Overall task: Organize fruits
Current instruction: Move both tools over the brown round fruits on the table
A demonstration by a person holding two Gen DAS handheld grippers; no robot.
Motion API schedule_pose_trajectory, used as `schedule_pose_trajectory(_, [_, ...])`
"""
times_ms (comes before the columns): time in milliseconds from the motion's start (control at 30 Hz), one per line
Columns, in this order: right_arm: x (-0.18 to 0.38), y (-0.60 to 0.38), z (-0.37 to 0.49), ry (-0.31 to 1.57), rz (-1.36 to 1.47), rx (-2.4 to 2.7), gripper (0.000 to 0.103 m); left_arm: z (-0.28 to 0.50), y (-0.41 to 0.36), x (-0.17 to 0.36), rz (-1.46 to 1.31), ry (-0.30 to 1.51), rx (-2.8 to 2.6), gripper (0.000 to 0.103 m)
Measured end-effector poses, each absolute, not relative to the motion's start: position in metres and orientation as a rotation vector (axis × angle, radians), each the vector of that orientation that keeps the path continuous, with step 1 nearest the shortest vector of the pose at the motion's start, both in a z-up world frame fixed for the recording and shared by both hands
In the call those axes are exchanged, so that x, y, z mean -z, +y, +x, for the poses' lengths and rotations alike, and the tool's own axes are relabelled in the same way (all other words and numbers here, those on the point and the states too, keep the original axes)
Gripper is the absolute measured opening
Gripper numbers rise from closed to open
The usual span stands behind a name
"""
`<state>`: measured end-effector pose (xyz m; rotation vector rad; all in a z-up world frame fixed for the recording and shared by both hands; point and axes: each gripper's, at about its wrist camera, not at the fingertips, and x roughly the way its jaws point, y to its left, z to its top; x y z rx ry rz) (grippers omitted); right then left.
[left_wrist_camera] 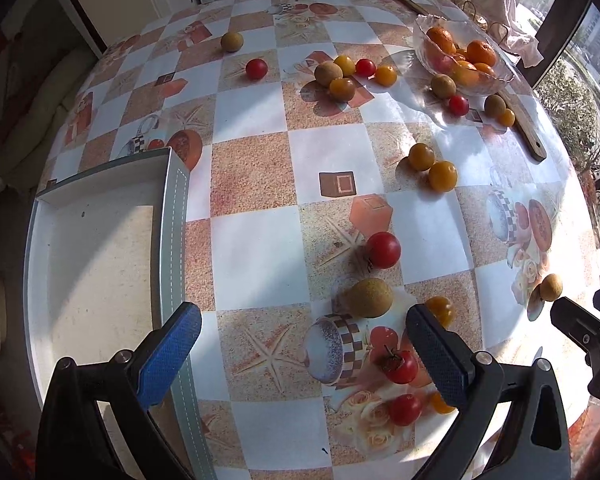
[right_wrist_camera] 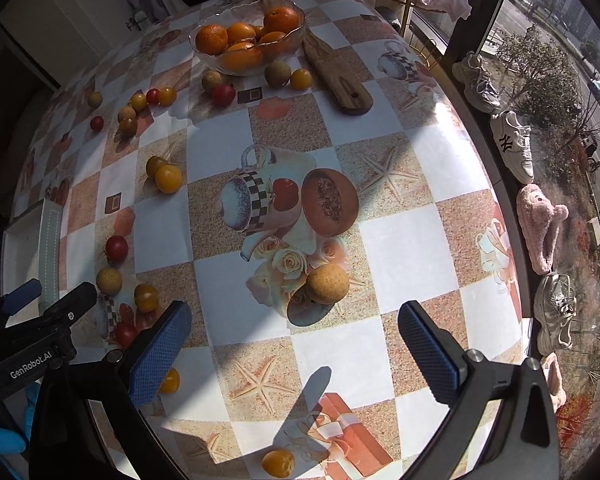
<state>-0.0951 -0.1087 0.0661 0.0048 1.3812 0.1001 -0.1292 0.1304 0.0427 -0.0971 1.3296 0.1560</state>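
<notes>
Each gripper has 2 black angular arms tipped with blue pads (left_wrist_camera: pixel 168 356) of diamond-knurled texture, fixed by round silver screws (left_wrist_camera: pixel 482 358). The left gripper's (right_wrist_camera: pixel 40 304) black body carries white "GenRobot.AI" lettering, with a blue glove (right_wrist_camera: pixel 2 438) just below.

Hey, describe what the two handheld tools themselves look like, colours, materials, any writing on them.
Both match: the left tool and right tool each have two black angular arms with silver bolts at the joints. Flat fingers carry blue, diamond-textured pads. In the right wrist view the left tool's black body reads "GenRobot.AI" in white. A blue glove shows beside it. No cables or sleeves visible.
</notes>
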Motion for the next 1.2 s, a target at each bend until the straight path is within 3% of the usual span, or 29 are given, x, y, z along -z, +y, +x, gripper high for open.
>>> schedule_pose_trajectory(1200, [-0.061,-0.111,-0.094,1.407,0.030,-0.109,0.103,-0.128,0.128,-0.030,-0.093,1.353,-0.163,0.103])
